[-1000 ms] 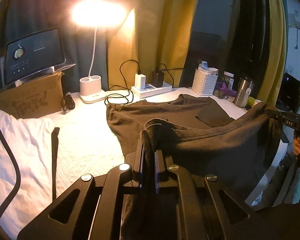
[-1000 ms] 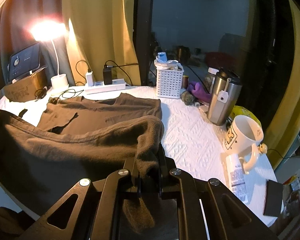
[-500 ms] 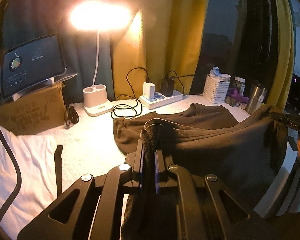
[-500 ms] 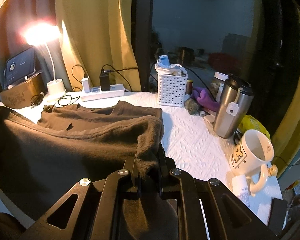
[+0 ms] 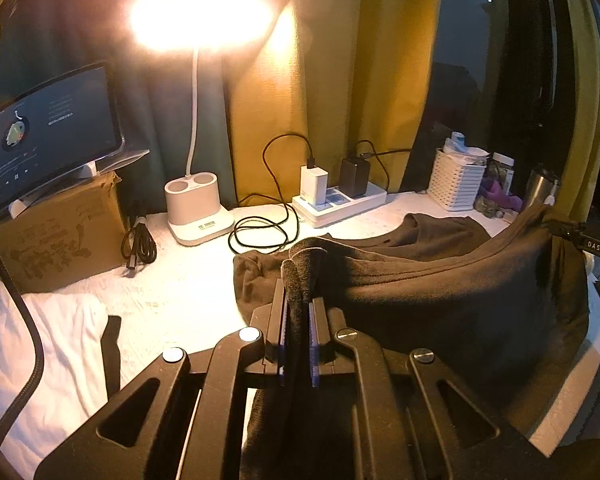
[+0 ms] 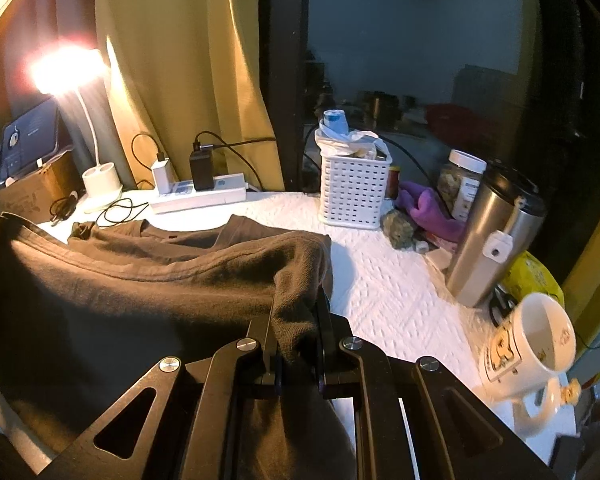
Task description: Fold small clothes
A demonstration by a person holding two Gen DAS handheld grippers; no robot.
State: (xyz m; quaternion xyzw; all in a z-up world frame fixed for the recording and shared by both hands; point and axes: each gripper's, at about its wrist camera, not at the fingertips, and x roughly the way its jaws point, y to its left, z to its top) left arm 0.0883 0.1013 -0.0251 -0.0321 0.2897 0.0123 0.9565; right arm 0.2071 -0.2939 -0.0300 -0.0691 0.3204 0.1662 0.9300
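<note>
Both my left gripper and right gripper are clamped on the shirt; swinging it forward could snag the cable.

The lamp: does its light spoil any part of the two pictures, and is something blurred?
Left wrist view: the lamp head is blown out to white, with glare over the curtain behind it. Right wrist view: the same lamp is a smaller flare at the upper left, and the mug at the right looks smeared by motion blur.
</note>
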